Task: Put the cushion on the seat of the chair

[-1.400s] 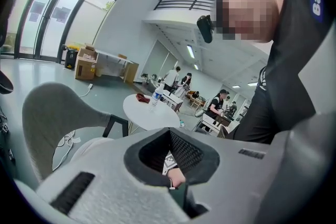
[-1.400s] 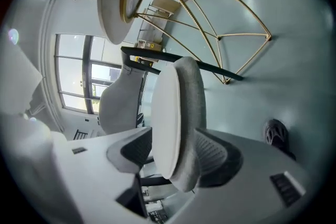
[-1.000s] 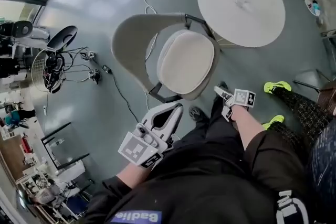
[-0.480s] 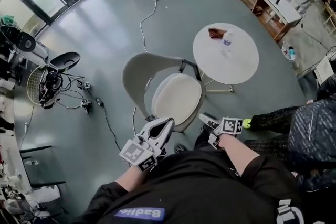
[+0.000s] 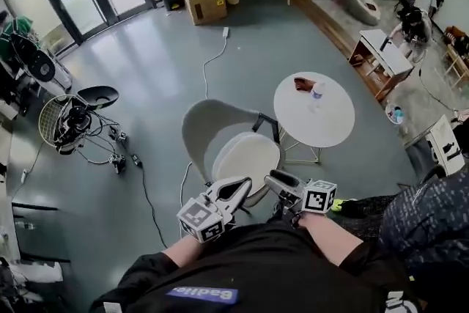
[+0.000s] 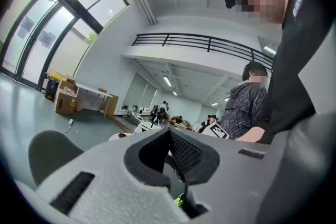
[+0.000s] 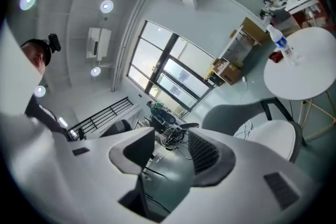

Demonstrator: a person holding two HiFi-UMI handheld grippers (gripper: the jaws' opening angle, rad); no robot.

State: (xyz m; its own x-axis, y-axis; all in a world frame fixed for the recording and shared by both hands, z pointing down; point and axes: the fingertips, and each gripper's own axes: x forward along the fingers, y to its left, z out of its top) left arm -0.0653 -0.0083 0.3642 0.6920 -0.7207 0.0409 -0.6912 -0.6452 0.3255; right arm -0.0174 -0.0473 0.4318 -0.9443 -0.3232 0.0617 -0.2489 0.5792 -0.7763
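A white round cushion (image 5: 246, 157) lies on the seat of the grey shell chair (image 5: 207, 122), in the middle of the head view. My left gripper (image 5: 242, 187) hangs just in front of the seat's near edge, its jaws shut and empty. To its right, my right gripper (image 5: 274, 180) is open with nothing in it, beside the seat's near right corner. The right gripper view shows the cushion (image 7: 268, 138) and the chair's back (image 7: 230, 112) beyond my right gripper (image 7: 172, 136). Past my left gripper (image 6: 169, 132), the left gripper view catches only the chair's back (image 6: 49, 152).
A round white table (image 5: 322, 119) stands right of the chair, with a water bottle (image 5: 316, 93) and a brown object (image 5: 301, 83) on it. A white cable (image 5: 207, 66) trails over the floor behind the chair. Fans and cables (image 5: 73, 119) sit left. A person (image 5: 429, 212) stands at right.
The head view has lifted and takes in much more of the room. Both grippers have drawn closer together at the seat's near edge. The cushion has not moved on the seat.
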